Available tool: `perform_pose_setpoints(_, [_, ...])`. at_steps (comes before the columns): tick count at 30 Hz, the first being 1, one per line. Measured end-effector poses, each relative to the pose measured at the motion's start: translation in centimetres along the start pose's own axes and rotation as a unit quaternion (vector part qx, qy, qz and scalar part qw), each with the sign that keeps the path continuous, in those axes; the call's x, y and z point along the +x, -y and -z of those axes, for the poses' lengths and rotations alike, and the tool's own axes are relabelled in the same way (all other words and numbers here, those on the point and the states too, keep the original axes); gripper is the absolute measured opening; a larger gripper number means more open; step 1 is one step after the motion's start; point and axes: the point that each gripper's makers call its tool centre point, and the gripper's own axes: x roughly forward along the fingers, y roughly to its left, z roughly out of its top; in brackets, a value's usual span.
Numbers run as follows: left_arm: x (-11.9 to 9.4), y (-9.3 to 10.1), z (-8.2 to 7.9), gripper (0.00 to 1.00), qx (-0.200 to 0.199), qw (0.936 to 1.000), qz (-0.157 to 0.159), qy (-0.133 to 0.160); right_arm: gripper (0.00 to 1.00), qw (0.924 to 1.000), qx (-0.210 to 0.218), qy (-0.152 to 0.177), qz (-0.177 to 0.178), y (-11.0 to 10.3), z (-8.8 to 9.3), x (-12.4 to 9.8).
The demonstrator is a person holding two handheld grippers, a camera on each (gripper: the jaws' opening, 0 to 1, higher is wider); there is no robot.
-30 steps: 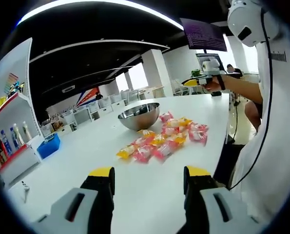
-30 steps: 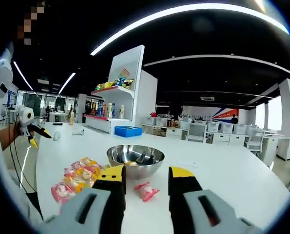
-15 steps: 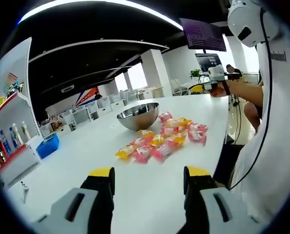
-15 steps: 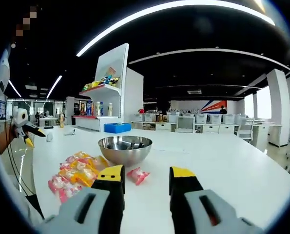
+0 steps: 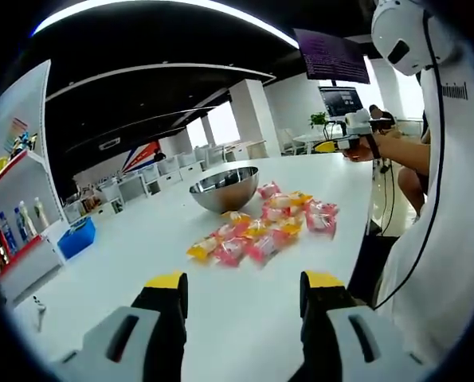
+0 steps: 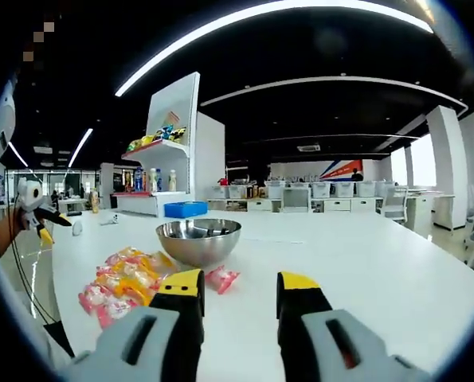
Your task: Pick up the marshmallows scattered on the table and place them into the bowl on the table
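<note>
The left gripper [image 5: 240, 290] and right gripper [image 6: 240, 286] are hovering over the white table [image 5: 244, 334], jaws spread wide and holding nothing. Beyond them, wrapped marshmallows [image 5: 256, 235] are lying in a heap, just beside the steel bowl [image 6: 198, 240] farther off.

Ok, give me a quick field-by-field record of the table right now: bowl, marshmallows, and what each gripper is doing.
bowl: steel bowl, upright on the white table
marshmallows: wrapped marshmallows clustered on the table beside the bowl; one pink packet lies apart, near the bowl
left hand-held gripper: open, holding nothing
right hand-held gripper: open, holding nothing, pointed toward the bowl
background: shelf with bottles
</note>
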Motion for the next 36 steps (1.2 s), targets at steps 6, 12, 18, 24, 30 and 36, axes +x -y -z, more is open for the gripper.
perform_pose_setpoints(6, [0.0,-0.1,0.0,0.57,-0.002,1.0000,-0.001,0.001,0.36,0.9999,-0.010,-0.006,-0.011,-0.9,-0.2,-0.3])
perform_pose_setpoints(12, [-0.2,0.0,0.0,0.57,-0.002,1.0000,0.000,0.001,0.36,0.9998,-0.014,-0.001,-0.017,-1.4,-1.0,-0.2])
perform_pose_setpoints(18, [-0.4,-0.2,0.2,0.57,-0.005,1.0000,-0.002,-0.002,0.36,0.9995,-0.019,0.001,-0.025,-2.0,-1.8,0.4])
perform_pose_setpoints(24, [-0.4,-0.5,0.5,0.57,-0.008,0.9999,-0.005,-0.004,0.36,0.9993,-0.021,0.001,-0.030,-2.2,-2.3,0.8])
perform_pose_setpoints(30, [-0.5,-0.7,0.7,0.57,-0.011,0.9999,-0.007,-0.006,0.36,0.9990,-0.027,0.008,-0.036,-2.6,-3.5,0.8])
perform_pose_setpoints(36, [-0.5,-0.8,0.4,0.57,-0.009,0.9999,-0.008,-0.004,0.36,0.9985,-0.034,0.014,-0.040,-2.9,-4.5,0.6])
